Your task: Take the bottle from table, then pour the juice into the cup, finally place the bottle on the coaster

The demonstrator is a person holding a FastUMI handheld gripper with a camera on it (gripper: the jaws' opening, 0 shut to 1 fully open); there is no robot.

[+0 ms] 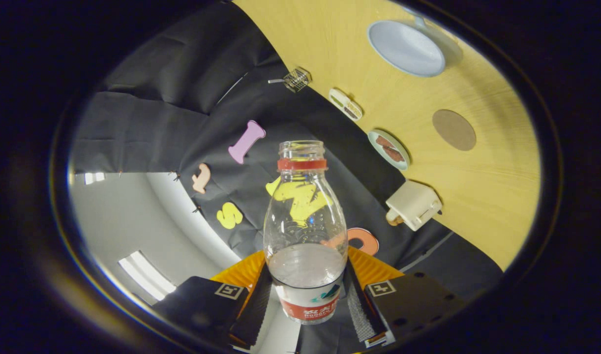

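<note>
The pale wooden table [379, 73] swings across the far side of the view at a steep tilt, with the black cloth wall of the booth behind and a grey ceiling with strip lights off to one side, so the gripper is rolled well over.

The bottle [305, 231] is off the table, held between the two fingers and reaching forward along them, its mouth open and uncapped with a red ring under the neck. A band of whitish liquid lies level across its lower body just above the label (a small amount, as far as can be told through the clear plastic). The gripper [308, 302] is closed down to the width of the bottle, both fingers pressing on its labelled base from either side.

So the first step looks done. Whether any juice has been poured cannot be told: the light blue cup [406, 48] stands well beyond the bottle's mouth and nothing is running out. The round brown coaster [454, 130] lies bare between the cup and the near table edge, so the placing is still to do.

Along the table's edge sit a small wire basket [296, 79], a white two-part dish [345, 104], a plate with brown pieces [389, 149] and a cream boxy object [413, 204].
</note>
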